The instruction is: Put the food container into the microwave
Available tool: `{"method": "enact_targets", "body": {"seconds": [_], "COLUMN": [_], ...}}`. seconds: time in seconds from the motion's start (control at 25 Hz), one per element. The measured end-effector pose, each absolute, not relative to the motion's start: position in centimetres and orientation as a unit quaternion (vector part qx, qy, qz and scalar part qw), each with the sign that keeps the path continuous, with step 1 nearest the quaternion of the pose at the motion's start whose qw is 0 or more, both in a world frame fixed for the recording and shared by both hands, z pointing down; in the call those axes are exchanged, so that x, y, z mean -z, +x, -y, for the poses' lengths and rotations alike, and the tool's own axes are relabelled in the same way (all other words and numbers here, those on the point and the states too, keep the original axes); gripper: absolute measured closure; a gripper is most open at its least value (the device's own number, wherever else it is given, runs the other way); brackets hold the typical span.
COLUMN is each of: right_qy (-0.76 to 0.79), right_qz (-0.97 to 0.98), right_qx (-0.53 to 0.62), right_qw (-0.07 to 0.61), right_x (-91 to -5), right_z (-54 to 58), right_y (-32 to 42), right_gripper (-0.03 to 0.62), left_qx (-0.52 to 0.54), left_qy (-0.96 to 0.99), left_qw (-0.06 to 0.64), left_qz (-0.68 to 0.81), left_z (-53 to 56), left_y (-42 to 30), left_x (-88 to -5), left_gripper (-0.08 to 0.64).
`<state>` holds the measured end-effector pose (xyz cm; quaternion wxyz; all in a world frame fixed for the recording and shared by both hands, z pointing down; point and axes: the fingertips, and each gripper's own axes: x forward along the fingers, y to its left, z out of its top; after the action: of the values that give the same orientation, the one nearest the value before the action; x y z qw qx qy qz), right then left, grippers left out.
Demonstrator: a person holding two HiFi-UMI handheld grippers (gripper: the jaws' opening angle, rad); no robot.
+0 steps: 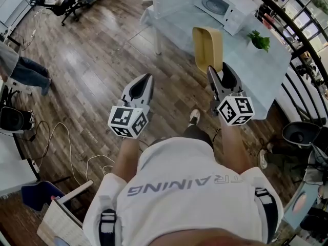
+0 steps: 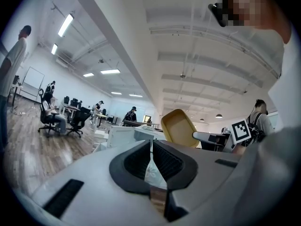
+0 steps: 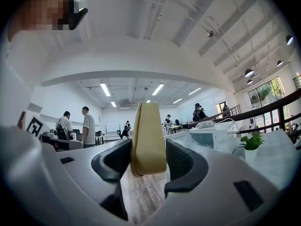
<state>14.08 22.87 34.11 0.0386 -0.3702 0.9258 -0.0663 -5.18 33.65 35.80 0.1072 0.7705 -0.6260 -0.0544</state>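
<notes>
Ok, right claw (image 1: 220, 69) is clamped on the food container (image 1: 207, 47). In the right gripper view we see both pads (image 3: 181, 160) pressing one tan wall from either side. The container stands on edge, upright, and sticks out well past the claw tips. Its hollow side faces the left claw (image 1: 145, 80), and from the left gripper view we look straight into the open tray.

Left claw: jaws together, tips touching, nothing between them. It sits level with the right claw, well apart on its left, over bare wood floor (image 1: 102, 70).

The container is carried in the air, not resting on anything. In the head view it overlaps the near part of the pale surface (image 1: 266, 81). Under it, between the right claw's jaws, we see only floor boards.

The microwave (image 1: 218, 4) is straight ahead of the right claw, beyond the container, at the far end of the surface and well apart from the container. Its front looks open toward us, with a white panel swung out on the side nearer the left claw. We can't confirm more than that.

A small green plant (image 1: 259, 39) stands on the surface ahead and to the right of the right claw, near the microwave
</notes>
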Motion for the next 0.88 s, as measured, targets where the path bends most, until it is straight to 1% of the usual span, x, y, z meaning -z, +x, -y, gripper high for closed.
{"method": "enact_targets", "body": {"seconds": [0.48,0.68,0.88], "right_qy": [-0.374,-0.362,-0.362], "right_qz": [-0.925,-0.927,-0.926], "right_qx": [0.072,0.088,0.095], "right_qw": [0.02,0.037,0.042], "right_x": [-35.3,-35.6,-35.7], "right_z": [-17.9,-15.0,-11.9], "right_y": [11.6,9.5,8.9], "right_gripper": [0.357,0.362,0.362], "left_qx": [0.065,0.064,0.056], "left_qy": [0.767,0.773,0.774], "left_qw": [0.128,0.131,0.141], "left_qz": [0.626,0.618,0.614], "left_z": [-29.3,-26.0,-22.8], "left_y": [-7.3,-7.6,-8.1], "left_x": [-36.1,-36.2,-36.9], "left_gripper": [0.515,0.515,0.515]}}
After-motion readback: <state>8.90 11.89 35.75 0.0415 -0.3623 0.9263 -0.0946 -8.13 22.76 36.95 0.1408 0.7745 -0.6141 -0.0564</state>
